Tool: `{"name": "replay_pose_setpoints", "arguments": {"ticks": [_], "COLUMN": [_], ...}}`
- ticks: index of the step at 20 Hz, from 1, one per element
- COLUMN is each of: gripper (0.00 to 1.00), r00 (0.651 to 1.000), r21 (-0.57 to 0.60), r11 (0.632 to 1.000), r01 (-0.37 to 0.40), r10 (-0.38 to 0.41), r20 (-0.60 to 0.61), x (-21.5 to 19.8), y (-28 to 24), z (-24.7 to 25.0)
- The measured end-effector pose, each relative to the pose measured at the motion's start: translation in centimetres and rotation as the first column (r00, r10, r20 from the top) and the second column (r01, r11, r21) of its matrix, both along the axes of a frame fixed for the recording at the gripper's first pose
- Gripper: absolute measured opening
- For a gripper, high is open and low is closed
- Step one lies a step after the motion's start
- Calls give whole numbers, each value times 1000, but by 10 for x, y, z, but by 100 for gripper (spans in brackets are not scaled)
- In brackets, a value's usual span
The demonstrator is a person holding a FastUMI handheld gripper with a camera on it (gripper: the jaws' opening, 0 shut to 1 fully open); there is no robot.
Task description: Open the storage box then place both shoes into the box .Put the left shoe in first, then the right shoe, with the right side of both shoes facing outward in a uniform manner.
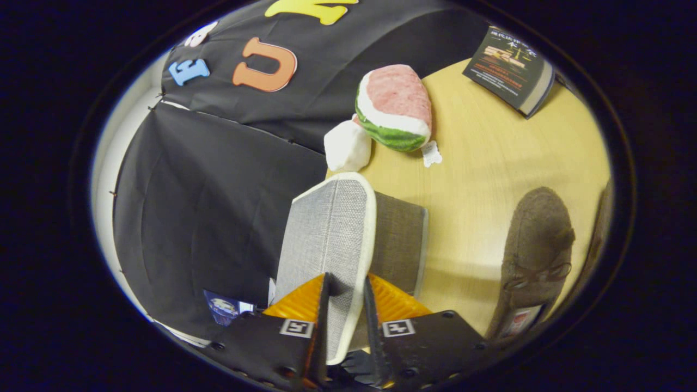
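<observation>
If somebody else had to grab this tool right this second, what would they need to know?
Gripper: its two fingers pinch the white-edged grey fabric lid of the grey fabric storage box, with the lid lifted upright.
Shoes: one brown suede-like shoe lies on the round pale wooden table beside the box; the edge of a second brown thing, probably the other shoe, sits beyond it.
Done: box being opened.
Left: finish opening, then left shoe in, then right shoe, right sides outward.

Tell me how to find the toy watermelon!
Start at the round wooden table. Look past the grey box lid that the gripper pinches, toward the black cloth wall. The watermelon sits at the table's edge beside a white lump; nothing else is pink with a green rind.
</observation>
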State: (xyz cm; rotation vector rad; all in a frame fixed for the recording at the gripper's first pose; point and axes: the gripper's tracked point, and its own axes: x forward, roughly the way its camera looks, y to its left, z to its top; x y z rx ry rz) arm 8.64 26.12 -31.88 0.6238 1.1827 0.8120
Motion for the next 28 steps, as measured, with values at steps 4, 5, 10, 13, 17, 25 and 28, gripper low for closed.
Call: {"name": "replay_pose_setpoints", "arguments": {"ticks": [4, 5, 10, 13, 17, 25, 28], "gripper": [10, 9, 0, 0, 0, 0, 0], "r00": [999, 997, 997, 998, 998, 998, 998], "r21": [13, 22, -11, -20, 37, 127, 134], "r11": [1000, 999, 1000, 999, 998, 992, 991], "r01": [14, 26, 29, 33, 46, 16, -11], "r10": [-13, -25, -30, -34, -44, -8, 20], "r20": [-39, -75, -67, -55, -46, -63, -67], "x": [2, -2, 0, -1, 2, -16, -31], "y": [-7, -7, 5, 12, 37, 134, 173], "z": [10, 14, 38, 63, 114, 175, 182]}}
